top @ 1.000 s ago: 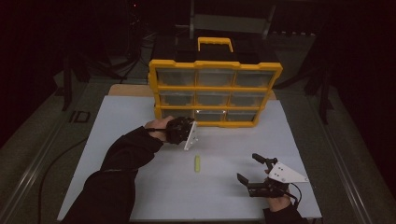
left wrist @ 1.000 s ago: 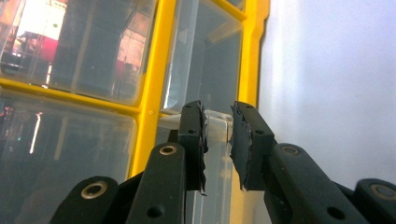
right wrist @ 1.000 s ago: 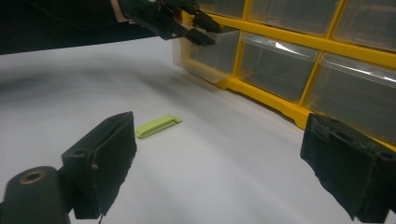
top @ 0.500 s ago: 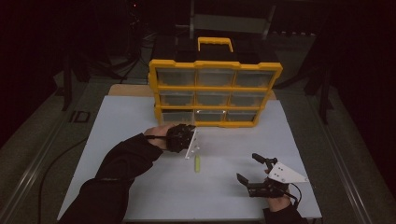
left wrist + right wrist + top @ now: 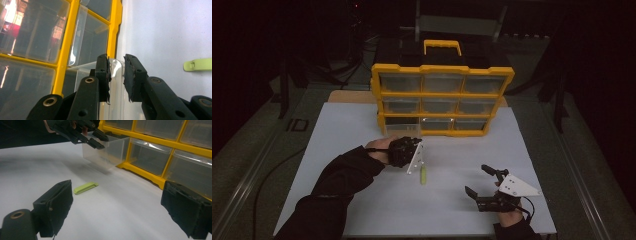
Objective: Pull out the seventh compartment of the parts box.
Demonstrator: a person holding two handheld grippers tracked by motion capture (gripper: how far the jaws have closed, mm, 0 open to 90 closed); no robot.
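Meanwhile left claw point(image 5: 116, 75) pinching clear drawer point(image 5: 105, 151) front, forearm angled inward; right claw point(image 5: 117, 212) spread.

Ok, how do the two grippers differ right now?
The left gripper has its fingers pinched on the front wall of the clear drawer pulled out of the yellow organizer. The right gripper is wide open, holding nothing, near the table's front edge. Both are black.

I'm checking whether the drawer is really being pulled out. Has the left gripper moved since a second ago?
Yes. In the high view the left gripper, shut on the clear drawer, has drawn back from the yellow organizer, toward the green clip.
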